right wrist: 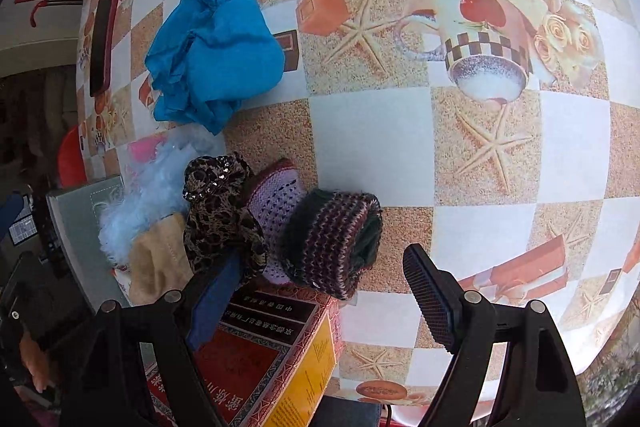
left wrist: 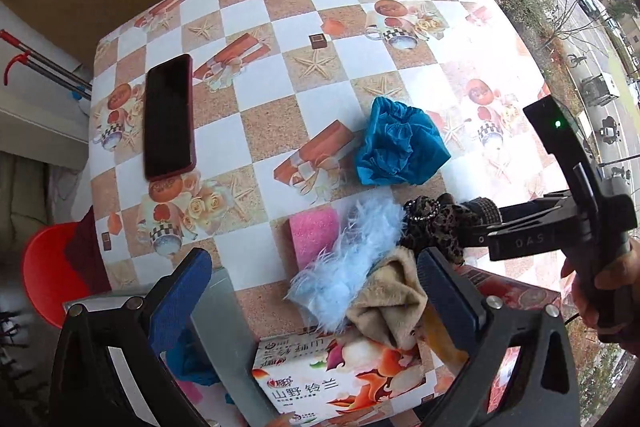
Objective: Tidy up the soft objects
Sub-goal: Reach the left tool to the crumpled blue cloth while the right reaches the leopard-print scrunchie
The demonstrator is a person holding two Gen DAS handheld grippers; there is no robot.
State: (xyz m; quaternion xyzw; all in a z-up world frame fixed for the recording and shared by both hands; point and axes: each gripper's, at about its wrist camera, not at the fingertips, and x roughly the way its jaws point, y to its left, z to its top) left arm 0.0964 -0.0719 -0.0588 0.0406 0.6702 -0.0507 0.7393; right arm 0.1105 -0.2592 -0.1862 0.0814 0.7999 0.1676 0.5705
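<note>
A crumpled blue shoe cover [left wrist: 398,143] [right wrist: 216,55] lies alone on the checkered table [left wrist: 280,27]. Nearer me is a heap: a light blue fluffy piece [left wrist: 344,267] [right wrist: 140,203], a beige cloth [left wrist: 388,303] [right wrist: 160,267], a leopard-print scrunchie [left wrist: 436,223] [right wrist: 220,211], a pink sponge [left wrist: 314,235], a lilac knit piece [right wrist: 276,203] and a dark striped knit cuff [right wrist: 336,239]. My left gripper [left wrist: 316,291] is open over the heap. My right gripper [right wrist: 324,291] is open, its left finger against the scrunchie; it also shows in the left wrist view [left wrist: 496,223].
A phone [left wrist: 168,117] [right wrist: 104,35] lies at the table's left. A tissue pack [left wrist: 336,379], a grey box [left wrist: 224,327] [right wrist: 80,219] and a red printed box [right wrist: 256,355] stand at the near edge. A red stool [left wrist: 48,271] stands left of the table.
</note>
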